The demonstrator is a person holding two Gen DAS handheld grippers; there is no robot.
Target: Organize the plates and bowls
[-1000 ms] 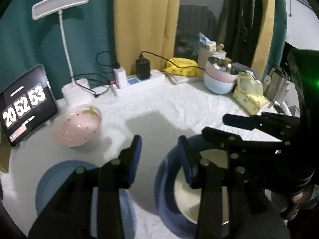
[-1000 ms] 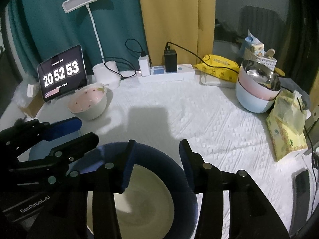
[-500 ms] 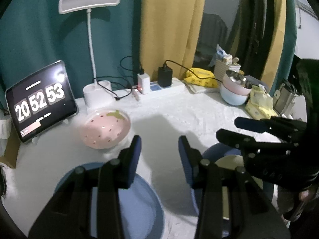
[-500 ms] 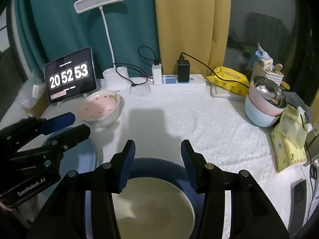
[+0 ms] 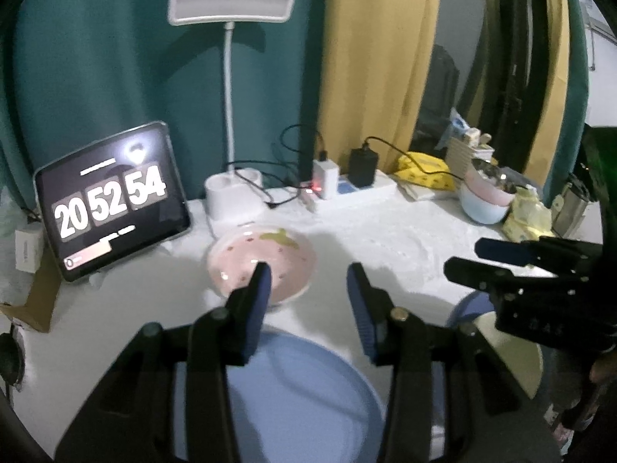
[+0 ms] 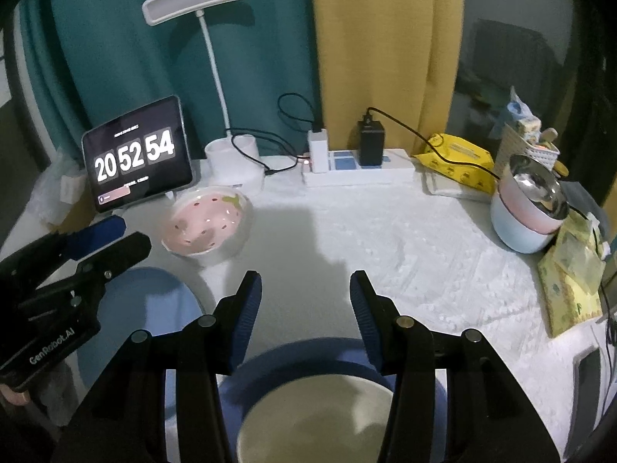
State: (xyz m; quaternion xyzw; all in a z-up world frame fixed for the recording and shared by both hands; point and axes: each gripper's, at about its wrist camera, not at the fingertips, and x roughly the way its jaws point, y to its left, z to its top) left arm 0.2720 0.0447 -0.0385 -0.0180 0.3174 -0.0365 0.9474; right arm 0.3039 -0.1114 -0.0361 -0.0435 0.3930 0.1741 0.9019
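Just behind the round pale-blue plate (image 5: 300, 397): pink strawberry-patterned ceramic bowl (image 5: 262, 266) on the white tablecloth (image 6: 405, 247). Left gripper (image 5: 308, 289) above plate, jaws opening, empty. Right of plate: right gripper (image 6: 306, 301), half-open, empty, over dark-blue cream-centred bowl (image 6: 316, 416).

Pink bowl (image 6: 206, 227) with dark red specks and a green leaf, pale blue plate (image 5: 304, 397), cream bowl (image 6: 316, 420) on dark blue plate (image 6: 308, 351), teal and yellow curtains (image 6: 385, 50)
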